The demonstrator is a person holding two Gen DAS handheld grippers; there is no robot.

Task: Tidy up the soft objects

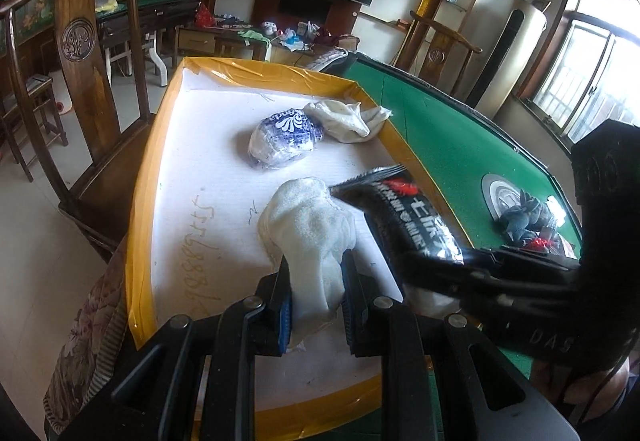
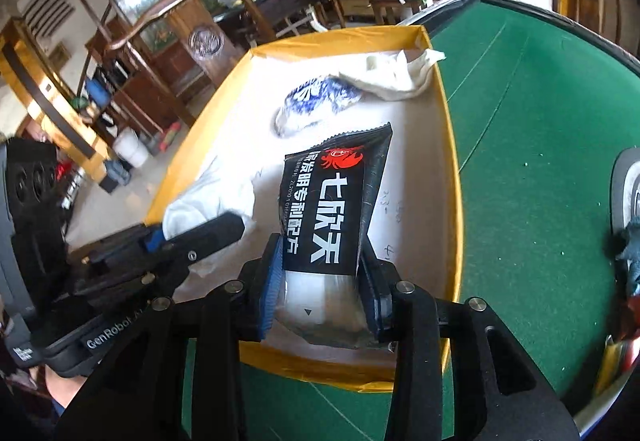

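White sock (image 1: 308, 241) and black packet (image 2: 332, 209) over tray (image 1: 140, 209)

The right gripper (image 2: 320, 281) reaches down over a shallow tray (image 2: 450, 161) with yellow edges and a white floor, resting on a green table (image 2: 540, 141); its blue-padded jaws clamp the lower end of a black packet (image 2: 334, 197) printed with white characters and a red crab; to the left, the left gripper (image 2: 208, 231) grips a white cloth (image 2: 212, 201) over the tray; farther back lie a blue-and-white wrapped pack (image 2: 316, 101) and a cream cloth (image 2: 396, 75) draped at the far corner; wooden chairs (image 2: 192, 41) stand beyond.
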